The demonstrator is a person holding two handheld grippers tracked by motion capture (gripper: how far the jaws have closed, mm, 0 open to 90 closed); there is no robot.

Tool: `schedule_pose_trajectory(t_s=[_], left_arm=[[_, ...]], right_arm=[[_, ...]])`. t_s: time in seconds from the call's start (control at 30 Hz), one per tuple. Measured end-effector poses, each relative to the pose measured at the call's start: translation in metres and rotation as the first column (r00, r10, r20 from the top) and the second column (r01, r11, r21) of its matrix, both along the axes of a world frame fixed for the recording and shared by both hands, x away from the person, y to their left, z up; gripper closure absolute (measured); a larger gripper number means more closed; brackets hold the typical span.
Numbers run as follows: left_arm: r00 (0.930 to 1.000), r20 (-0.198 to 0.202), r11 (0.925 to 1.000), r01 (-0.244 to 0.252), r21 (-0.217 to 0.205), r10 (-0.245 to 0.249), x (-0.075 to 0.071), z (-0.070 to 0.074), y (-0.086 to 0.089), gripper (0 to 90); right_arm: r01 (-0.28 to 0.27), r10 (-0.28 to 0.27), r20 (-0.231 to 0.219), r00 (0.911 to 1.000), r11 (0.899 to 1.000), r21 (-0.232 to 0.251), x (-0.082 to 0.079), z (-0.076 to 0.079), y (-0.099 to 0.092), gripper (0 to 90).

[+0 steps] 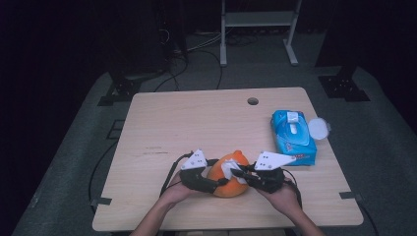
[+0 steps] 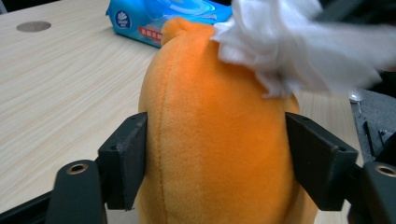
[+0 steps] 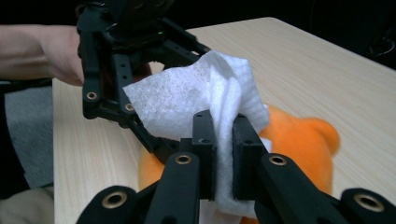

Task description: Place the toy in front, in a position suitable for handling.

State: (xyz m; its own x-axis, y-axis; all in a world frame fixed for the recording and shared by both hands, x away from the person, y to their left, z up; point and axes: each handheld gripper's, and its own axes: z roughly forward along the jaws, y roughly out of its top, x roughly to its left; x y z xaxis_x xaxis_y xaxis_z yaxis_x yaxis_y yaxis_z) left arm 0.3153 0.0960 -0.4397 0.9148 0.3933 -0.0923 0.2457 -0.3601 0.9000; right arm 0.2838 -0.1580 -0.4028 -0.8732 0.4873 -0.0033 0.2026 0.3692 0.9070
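Observation:
An orange plush toy (image 1: 229, 181) lies near the front edge of the wooden table (image 1: 196, 118). My left gripper (image 1: 216, 186) comes at it from the left, and in the left gripper view its two black pads press on both sides of the plush toy (image 2: 215, 140). My right gripper (image 1: 238, 173) is shut on a white wipe (image 3: 187, 93), pinched between its jaws just above the toy (image 3: 299, 140). The wipe (image 2: 299, 51) rests against the toy's upper right side. The left gripper's black frame (image 3: 126, 70) and a hand stand behind the wipe.
A blue pack of wet wipes (image 1: 292, 136) with its round lid (image 1: 318, 128) flipped open lies at the table's right side, beyond the toy. A cable hole (image 1: 253, 101) sits near the far edge. A white metal frame (image 1: 258, 29) stands on the floor behind.

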Motion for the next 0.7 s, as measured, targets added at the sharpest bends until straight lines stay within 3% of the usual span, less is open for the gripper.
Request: schedule_pose_trajectory(t_s=[0.27, 0.33, 0.4, 0.53, 0.6, 0.7], left_arm=[[0.9994, -0.025, 0.9996, -0.024, -0.017, 0.024, 0.006, -0.005, 0.008, 28.5], [0.9994, -0.022, 0.9996, -0.026, -0.012, 0.026, 0.006, -0.006, 0.008, 28.3], [0.9992, -0.025, 0.9994, -0.033, -0.010, 0.033, 0.006, -0.006, 0.009, 27.9], [0.9993, -0.024, 0.9994, -0.028, -0.018, 0.028, 0.005, -0.007, 0.006, 27.4], [0.9996, -0.016, 0.9996, -0.025, -0.015, 0.024, 0.004, -0.006, 0.005, 28.0], [0.9998, -0.008, 0.9998, -0.018, -0.010, 0.017, 0.003, -0.006, 0.005, 29.2]], right_arm=[[0.093, -0.093, -0.065, 0.9935, 0.996, -0.001, 0.017, -0.016, -0.031, 81.3], [0.087, -0.086, -0.078, 0.9932, 0.996, 0.006, 0.017, -0.016, -0.031, 81.3], [0.067, -0.067, -0.062, 0.9958, 0.998, -0.003, 0.013, -0.014, -0.026, 81.4], [-0.014, 0.014, -0.043, 0.9990, 1.000, 0.000, 0.003, -0.010, -0.007, 81.5], [-0.022, 0.021, -0.028, 0.9994, 1.000, -0.014, 0.001, -0.008, -0.002, 81.6], [0.003, -0.003, -0.035, 0.9994, 1.000, 0.004, 0.007, -0.008, -0.011, 81.6]])
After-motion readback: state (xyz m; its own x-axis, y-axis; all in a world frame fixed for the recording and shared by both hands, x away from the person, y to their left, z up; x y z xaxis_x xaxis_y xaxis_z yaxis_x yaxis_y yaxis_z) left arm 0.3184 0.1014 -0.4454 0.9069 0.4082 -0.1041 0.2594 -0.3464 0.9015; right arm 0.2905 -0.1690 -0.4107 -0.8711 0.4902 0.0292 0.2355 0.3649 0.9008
